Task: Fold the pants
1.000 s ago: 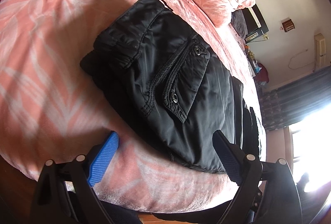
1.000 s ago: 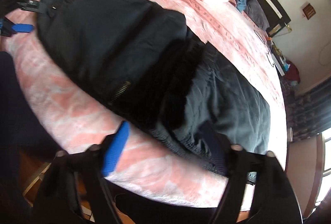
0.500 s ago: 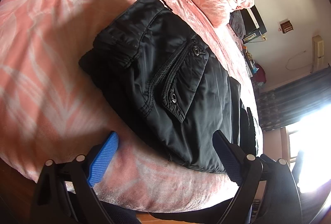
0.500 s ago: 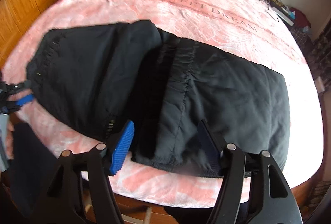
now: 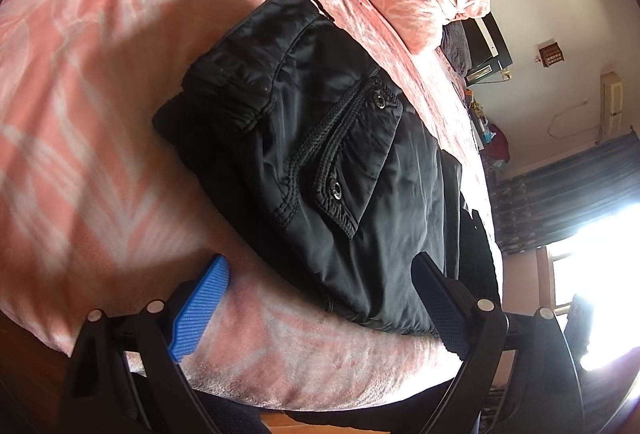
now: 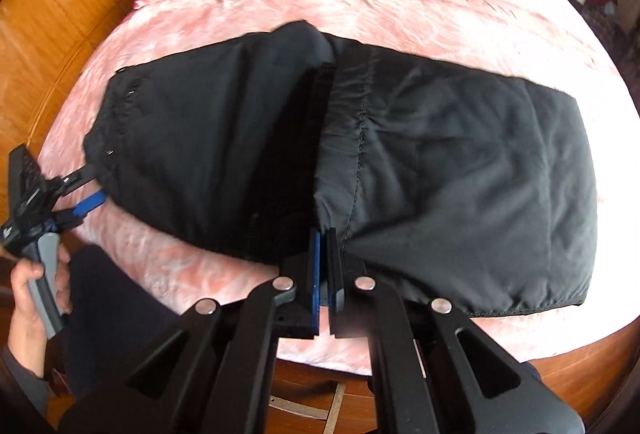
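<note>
Pink bed (image 6: 400, 5) holds my black pants (image 6: 400, 153), spread flat across it. My right gripper (image 6: 324, 238) has fingers pinched tight on the pants' near edge. My left gripper (image 5: 320, 274) waits with fingers wide.

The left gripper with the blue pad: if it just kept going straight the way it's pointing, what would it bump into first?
Most likely the black pants lying on the pink bedspread. The left gripper is open, its fingers straddling the pants' near edge, so that edge looks first in line, though depth is hard to judge.
</note>
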Motion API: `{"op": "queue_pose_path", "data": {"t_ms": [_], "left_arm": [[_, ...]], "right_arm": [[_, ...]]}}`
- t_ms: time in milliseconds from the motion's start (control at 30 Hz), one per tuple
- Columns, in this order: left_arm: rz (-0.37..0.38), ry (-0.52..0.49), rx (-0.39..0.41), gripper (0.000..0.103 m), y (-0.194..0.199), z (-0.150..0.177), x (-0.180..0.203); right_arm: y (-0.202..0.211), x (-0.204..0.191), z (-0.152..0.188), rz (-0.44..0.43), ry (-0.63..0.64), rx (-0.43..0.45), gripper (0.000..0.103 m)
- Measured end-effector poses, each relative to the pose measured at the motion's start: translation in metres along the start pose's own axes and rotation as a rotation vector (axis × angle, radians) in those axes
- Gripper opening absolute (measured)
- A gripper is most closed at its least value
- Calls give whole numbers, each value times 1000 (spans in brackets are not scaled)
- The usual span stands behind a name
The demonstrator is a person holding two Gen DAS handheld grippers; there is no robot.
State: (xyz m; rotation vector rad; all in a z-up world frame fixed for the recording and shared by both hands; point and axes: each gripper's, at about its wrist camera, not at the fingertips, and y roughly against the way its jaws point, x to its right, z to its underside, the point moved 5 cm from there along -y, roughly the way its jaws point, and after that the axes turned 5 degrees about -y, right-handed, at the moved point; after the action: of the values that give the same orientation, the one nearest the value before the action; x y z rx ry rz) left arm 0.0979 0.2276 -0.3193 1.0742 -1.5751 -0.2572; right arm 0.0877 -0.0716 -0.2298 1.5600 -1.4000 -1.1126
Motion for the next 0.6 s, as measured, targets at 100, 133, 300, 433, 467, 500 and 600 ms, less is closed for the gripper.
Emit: {"op": "queue_pose_path", "data": {"t_ms": [100,133,300,433,467,500,600], "left_arm": [[-4,-2,-4,93,-1,0,1],[-5,-4,-6,94,-2,0,1],[-2,-3,-7,94,-1,0,2],[-9,-5,-5,94,-2,-1,1],[-11,-6,-6,94,-2,-1,1],[-14,-8,-6,94,-3,-1,1],[-15,-10,-8,94,-3,-1,2]], "right_arm": [[-13,-1,1,12,11,-22,2],[-24,1,1,21,16,-46,2],[-7,-5,-4,2,96,-54,14],[19,-3,7,24,116,-41,48],[21,1,15,9,72,-47,49],[22,5,23,-39,2,-58,49],[17,20,46,-171,-196,-60,49]]}}
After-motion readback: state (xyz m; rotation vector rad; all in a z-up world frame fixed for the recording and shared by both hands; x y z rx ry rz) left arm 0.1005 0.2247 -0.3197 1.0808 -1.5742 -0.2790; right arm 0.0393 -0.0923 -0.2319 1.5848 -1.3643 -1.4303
